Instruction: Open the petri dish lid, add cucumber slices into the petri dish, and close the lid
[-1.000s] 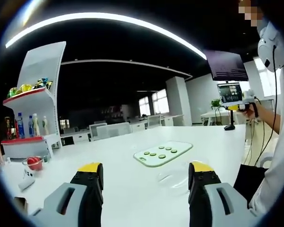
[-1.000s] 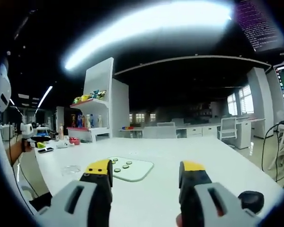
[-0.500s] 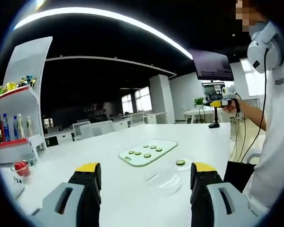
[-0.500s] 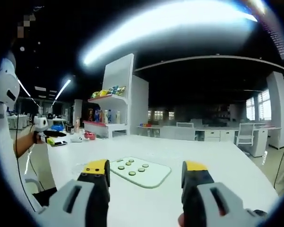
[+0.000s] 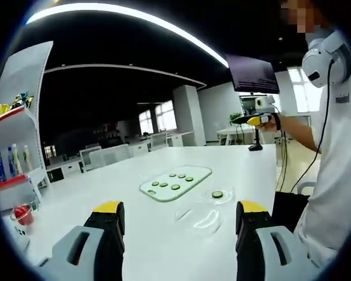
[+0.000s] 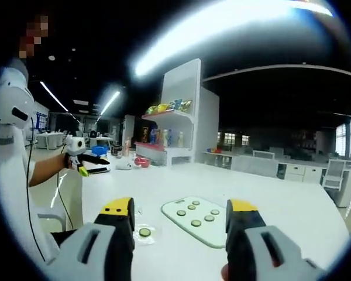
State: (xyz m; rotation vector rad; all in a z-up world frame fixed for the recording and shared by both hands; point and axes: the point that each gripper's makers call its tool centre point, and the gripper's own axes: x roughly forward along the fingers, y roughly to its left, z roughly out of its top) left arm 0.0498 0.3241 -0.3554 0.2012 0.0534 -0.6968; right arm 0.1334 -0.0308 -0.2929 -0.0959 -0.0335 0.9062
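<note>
Both tools have swung inward, bringing the petri dish (image 6: 145,233) with its cucumber slice (image 5: 217,194) into sight.

White table (image 5: 105,181) carries everything. On it: pale green cutting board (image 5: 175,182) w/ several cucumber slices (image 5: 174,187) on top; just beside the board a clear petri dish (image 5: 217,195) holding one slice; nearer the camera its clear lid (image 5: 202,218), apart from the dish. Far left: red object in a clear bowl (image 5: 22,214), probably fruit. Right gripper view: same board (image 6: 200,219), dish (image 6: 145,233) beside it.
</note>
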